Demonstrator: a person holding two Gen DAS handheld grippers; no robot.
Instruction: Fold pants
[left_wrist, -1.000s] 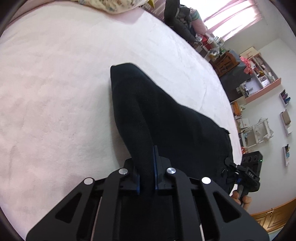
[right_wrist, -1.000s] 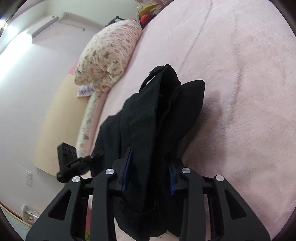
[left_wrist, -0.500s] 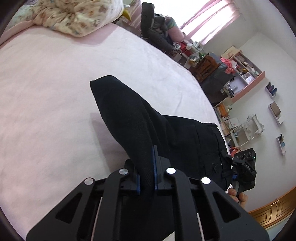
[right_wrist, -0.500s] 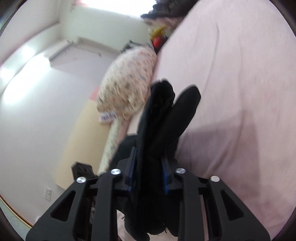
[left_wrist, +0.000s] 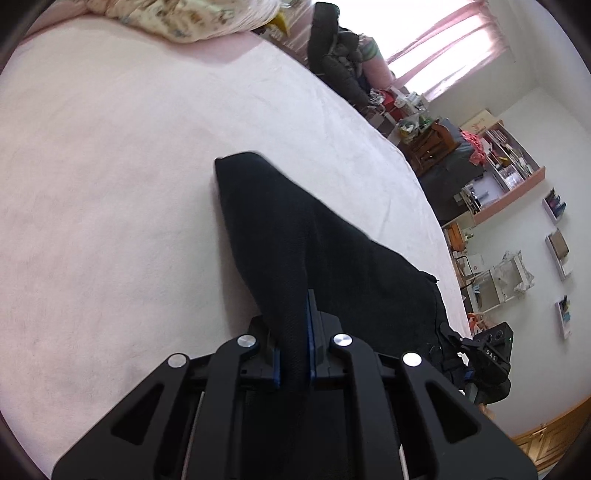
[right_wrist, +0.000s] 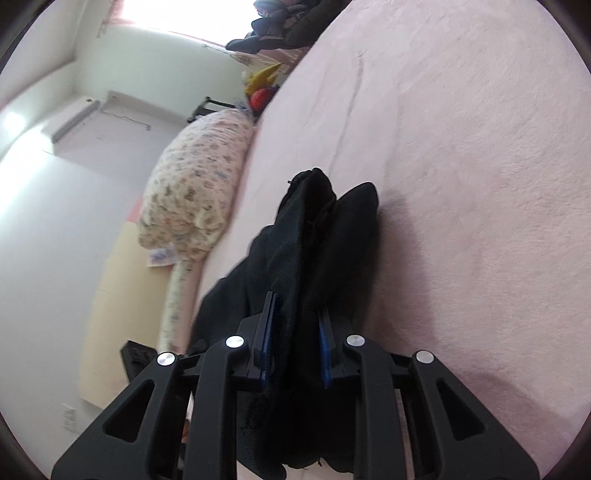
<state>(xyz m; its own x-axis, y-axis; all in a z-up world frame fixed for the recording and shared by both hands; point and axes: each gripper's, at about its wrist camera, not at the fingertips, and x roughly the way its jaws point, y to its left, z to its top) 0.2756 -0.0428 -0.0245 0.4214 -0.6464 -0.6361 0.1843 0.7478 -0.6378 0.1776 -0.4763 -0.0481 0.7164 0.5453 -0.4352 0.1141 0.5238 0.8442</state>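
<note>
The black pants (left_wrist: 332, 251) hang between both grippers above the pink bed (left_wrist: 110, 184). My left gripper (left_wrist: 294, 347) is shut on a fold of the black cloth, which runs forward to a pointed end over the bed. My right gripper (right_wrist: 293, 347) is shut on a thicker bunch of the pants (right_wrist: 317, 236), with several layers between its blue pads. The right gripper also shows at the lower right of the left wrist view (left_wrist: 491, 354), at the far end of the pants.
A floral pillow (right_wrist: 195, 181) lies at the head of the bed, also in the left wrist view (left_wrist: 192, 18). Dark clothes on a chair (left_wrist: 332, 44), a cluttered desk and shelves (left_wrist: 498, 166) stand beyond the bed's edge.
Both grippers have swung with the pants still held. The cloth's pointed end has shifted over the bed, and the right wrist view has tilted back toward the bed.
</note>
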